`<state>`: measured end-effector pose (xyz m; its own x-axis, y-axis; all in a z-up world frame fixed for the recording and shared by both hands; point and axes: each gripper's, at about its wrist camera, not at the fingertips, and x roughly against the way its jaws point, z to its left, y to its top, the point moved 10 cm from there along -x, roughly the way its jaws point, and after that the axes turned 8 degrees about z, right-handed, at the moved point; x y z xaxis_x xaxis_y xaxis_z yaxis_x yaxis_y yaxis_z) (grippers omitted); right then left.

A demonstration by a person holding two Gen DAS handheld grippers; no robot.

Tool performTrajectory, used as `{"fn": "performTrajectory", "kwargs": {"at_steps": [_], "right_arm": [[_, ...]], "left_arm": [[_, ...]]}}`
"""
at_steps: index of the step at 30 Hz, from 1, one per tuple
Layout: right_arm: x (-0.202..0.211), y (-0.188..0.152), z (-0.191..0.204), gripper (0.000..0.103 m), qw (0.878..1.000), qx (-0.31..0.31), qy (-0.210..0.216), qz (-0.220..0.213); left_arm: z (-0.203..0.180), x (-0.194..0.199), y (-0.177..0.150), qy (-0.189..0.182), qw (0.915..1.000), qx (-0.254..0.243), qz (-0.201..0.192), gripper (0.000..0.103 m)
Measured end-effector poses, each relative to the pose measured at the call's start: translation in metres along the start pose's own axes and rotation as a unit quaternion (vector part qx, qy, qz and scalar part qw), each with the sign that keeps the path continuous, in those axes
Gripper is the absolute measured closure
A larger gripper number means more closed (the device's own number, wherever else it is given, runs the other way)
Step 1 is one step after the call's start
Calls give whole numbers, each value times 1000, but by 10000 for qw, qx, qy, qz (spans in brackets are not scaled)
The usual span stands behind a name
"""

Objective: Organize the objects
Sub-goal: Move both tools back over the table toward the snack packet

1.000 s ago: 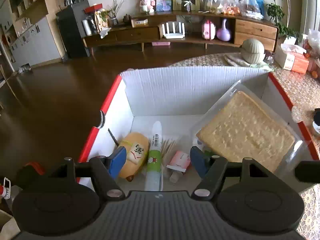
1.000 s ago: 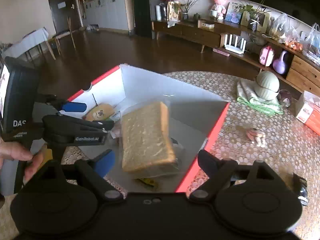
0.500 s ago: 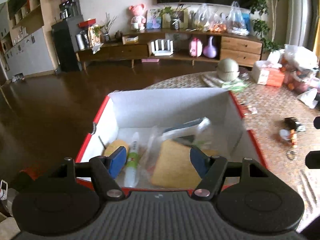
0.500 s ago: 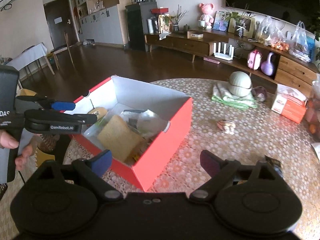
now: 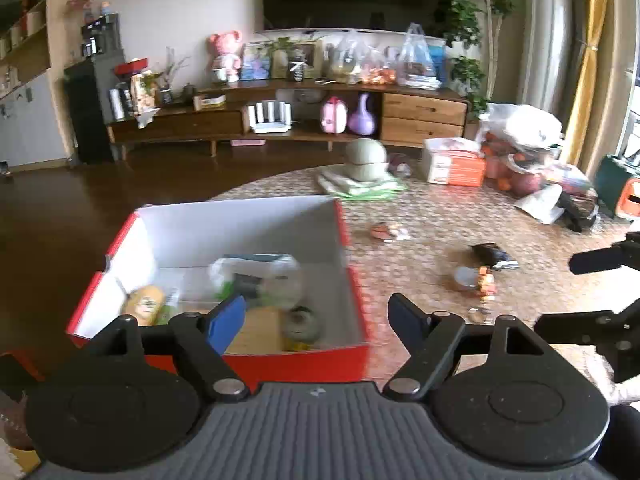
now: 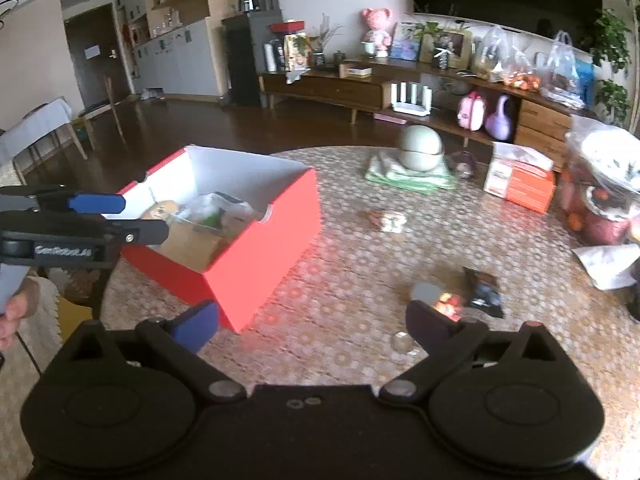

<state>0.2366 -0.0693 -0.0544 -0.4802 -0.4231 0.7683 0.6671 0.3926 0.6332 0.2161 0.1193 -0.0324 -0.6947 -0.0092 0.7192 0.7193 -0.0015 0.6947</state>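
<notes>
Right wrist view shows the red box [image 6: 256, 256] already holding bread and other small things. Right of the box, a few small bits [image 6: 448, 300] are left on the table [image 6: 360, 320]. Both claws, left gripper [image 5: 316, 316] and right gripper [image 6: 312, 324], gape wide and hold nothing.

The small items near the patterned table's [image 6: 360, 248] right edge are motion-blurred; the red cardboard box's [image 5: 304, 364] contents stay indistinct.
</notes>
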Motion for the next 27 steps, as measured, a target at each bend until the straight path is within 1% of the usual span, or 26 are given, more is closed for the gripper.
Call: {"fn": "performTrajectory", "kwargs": {"at_steps": [2, 4, 7, 11, 13, 18, 19, 22, 27], "right_arm": [[4, -5, -9, 1, 10000, 6, -85, -18], [10, -10, -17, 1, 9998, 39, -153, -98], [19, -16, -30, 0, 9997, 13, -122, -188], [31, -26, -55, 0, 9989, -105, -159, -423], [34, -32, -69, 0, 9988, -176, -216, -413], [38, -45, -101, 0, 9982, -370, -150, -455], [38, -46, -107, 0, 9981, -370, -200, -448], [35, -49, -129, 0, 9970, -383, -538, -393], [20, -52, -161, 1, 9953, -646, -681, -240]], "left_arm": [[-16, 1, -1, -83, 10000, -35, -25, 24], [-31, 1, -3, -159, 9998, -89, -32, 21], [-54, -1, -7, -280, 9995, -153, -40, 21], [-82, -8, -11, -479, 9987, -172, 44, 20], [-95, -12, -13, -566, 9982, -198, 85, 20], [-125, -31, -18, -721, 9967, -302, 226, 20], [-130, -35, -19, -750, 9964, -311, 262, 20], [-147, -47, -21, -803, 9955, -379, 324, 20], [-172, -69, -21, -906, 9939, -501, 371, 20]]}}
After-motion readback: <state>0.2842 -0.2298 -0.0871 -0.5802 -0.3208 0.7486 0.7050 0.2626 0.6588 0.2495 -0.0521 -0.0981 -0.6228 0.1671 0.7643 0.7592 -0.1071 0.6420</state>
